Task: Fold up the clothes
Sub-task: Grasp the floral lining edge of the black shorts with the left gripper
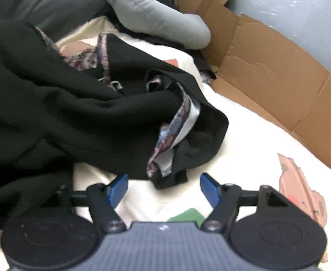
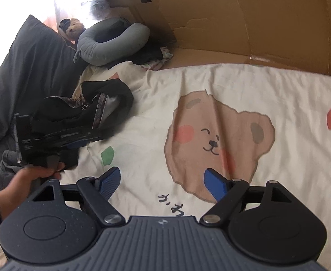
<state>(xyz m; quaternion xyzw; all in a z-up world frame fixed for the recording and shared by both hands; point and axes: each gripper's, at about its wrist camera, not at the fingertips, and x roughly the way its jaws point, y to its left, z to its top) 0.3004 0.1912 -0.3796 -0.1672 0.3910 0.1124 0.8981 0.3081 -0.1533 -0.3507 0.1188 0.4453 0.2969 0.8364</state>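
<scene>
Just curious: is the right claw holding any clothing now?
No, the right gripper is open, with only the bear-print sheet between its fingers.

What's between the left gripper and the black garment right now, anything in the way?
Nothing visible. The left gripper is open, and only bare cream bedsheet lies between its fingers and the nearest edge of the crumpled black garment. The grey neck pillow and cardboard sit farther back.
</scene>
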